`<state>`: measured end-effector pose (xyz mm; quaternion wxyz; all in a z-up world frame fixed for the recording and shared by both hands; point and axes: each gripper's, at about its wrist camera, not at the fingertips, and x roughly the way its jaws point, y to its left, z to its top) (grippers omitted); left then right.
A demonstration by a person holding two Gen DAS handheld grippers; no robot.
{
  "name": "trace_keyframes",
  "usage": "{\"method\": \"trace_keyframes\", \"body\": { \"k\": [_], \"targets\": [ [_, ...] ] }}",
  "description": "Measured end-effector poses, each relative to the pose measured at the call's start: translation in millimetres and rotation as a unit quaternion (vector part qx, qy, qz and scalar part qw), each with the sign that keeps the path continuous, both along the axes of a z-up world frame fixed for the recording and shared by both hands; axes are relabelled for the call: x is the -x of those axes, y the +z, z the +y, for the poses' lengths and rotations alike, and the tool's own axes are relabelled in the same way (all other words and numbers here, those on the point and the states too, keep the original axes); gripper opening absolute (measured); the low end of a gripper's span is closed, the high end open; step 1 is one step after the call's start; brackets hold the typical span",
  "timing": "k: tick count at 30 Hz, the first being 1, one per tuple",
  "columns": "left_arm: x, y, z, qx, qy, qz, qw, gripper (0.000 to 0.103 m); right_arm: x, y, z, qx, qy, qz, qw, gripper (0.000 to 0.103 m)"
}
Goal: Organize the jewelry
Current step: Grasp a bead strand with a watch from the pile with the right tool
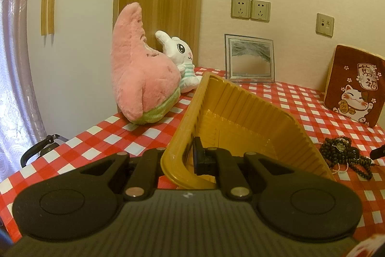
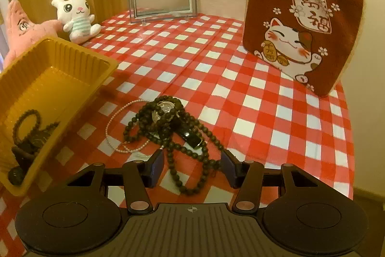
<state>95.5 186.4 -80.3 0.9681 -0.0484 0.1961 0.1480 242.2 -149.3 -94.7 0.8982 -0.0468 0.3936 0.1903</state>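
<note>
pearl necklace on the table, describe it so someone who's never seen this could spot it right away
On the red-and-white checked tablecloth, look just right of the yellow plastic tray, where a heap of dark wooden beads lies. The pearl necklace loops out from the heap's left side. It is the only thin, pale strand of tiny beads; the others are dark and chunky.

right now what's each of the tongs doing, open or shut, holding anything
Left tongs: shut on the rim of the yellow tray, holding it tilted.
Right tongs: open, empty, over the dark bead necklace.
</note>
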Motion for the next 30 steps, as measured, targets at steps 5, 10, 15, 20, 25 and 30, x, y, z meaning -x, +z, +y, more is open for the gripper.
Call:
{"method": "trace_keyframes", "body": {
  "k": [5, 10, 15, 20, 25, 30],
  "targets": [
    [0, 0, 1, 0.001, 0.000, 0.000, 1.0000, 0.009, -5, -3, 3, 0.011, 0.013, -0.006, 1.000, 0.053],
    [0, 0, 0, 0.000, 0.000, 0.000, 1.0000, 0.009, -7, -4, 12, 0.009, 0.037, -0.008, 0.999, 0.053],
    [0, 0, 0, 0.000, 0.000, 0.000, 1.0000, 0.009, -12, -9, 20, 0.020, 0.037, -0.016, 0.999, 0.052],
    [0, 0, 0, 0.000, 0.000, 0.000, 1.0000, 0.009, -24, -14, 25, 0.047, 0.051, -0.024, 0.997, 0.040],
    [0, 0, 0, 0.000, 0.000, 0.000, 1.0000, 0.009, -33, -20, 33, 0.075, 0.072, -0.036, 0.994, 0.035],
    [0, 0, 0, 0.000, 0.000, 0.001, 1.0000, 0.009, -40, -30, 42, 0.106, 0.094, -0.041, 0.989, 0.027]
  ]
}}
